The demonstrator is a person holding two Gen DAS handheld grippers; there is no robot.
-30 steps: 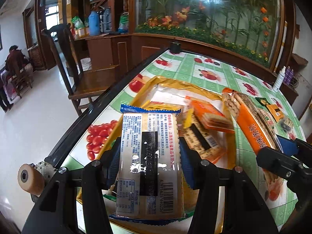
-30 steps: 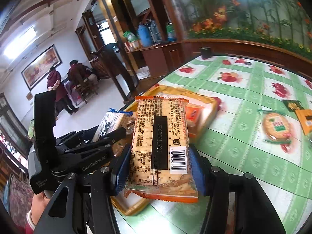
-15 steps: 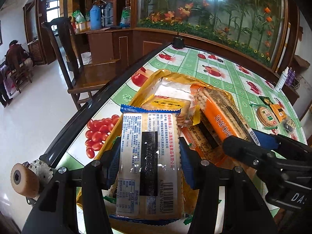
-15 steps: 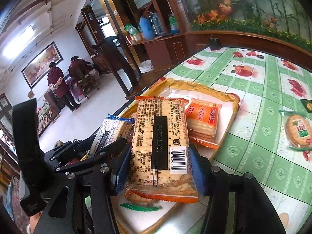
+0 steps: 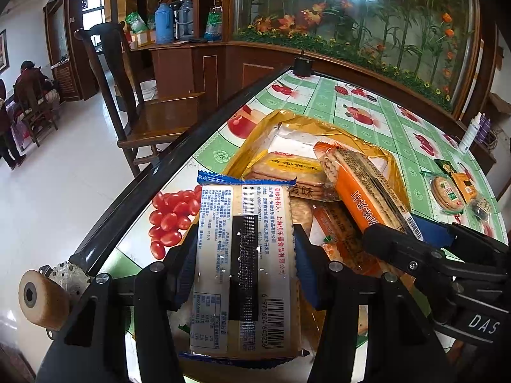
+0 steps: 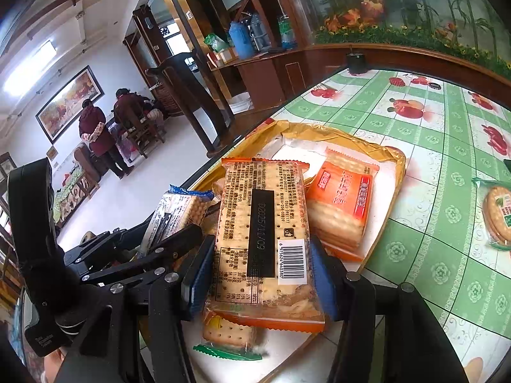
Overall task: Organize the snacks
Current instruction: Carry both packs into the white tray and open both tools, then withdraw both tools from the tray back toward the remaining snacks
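Observation:
My left gripper (image 5: 244,265) is shut on a blue-edged cracker pack (image 5: 246,271), held over the near end of the gold tray (image 5: 281,121). My right gripper (image 6: 260,274) is shut on an orange cracker pack (image 6: 262,223), also over the tray (image 6: 396,159). In the left wrist view that orange pack (image 5: 364,188) and the right gripper's body (image 5: 431,255) come in from the right. The blue-edged pack (image 6: 179,210) and the left gripper (image 6: 153,255) show at the left of the right wrist view. Several packs lie in the tray, among them a yellow-labelled one (image 5: 287,166) and an orange one (image 6: 341,204).
More snacks lie on the green fruit-print tablecloth (image 6: 440,223) to the right: a round cracker pack (image 5: 445,191) (image 6: 498,214) and small packets (image 5: 463,185). The table's dark edge (image 5: 153,188) runs along the left, with a wooden chair (image 5: 134,102) beyond it. People stand far off (image 6: 95,127).
The right gripper with the orange pack has moved left and down, from over the tablecloth to over the tray beside the left gripper. The left gripper has kept still.

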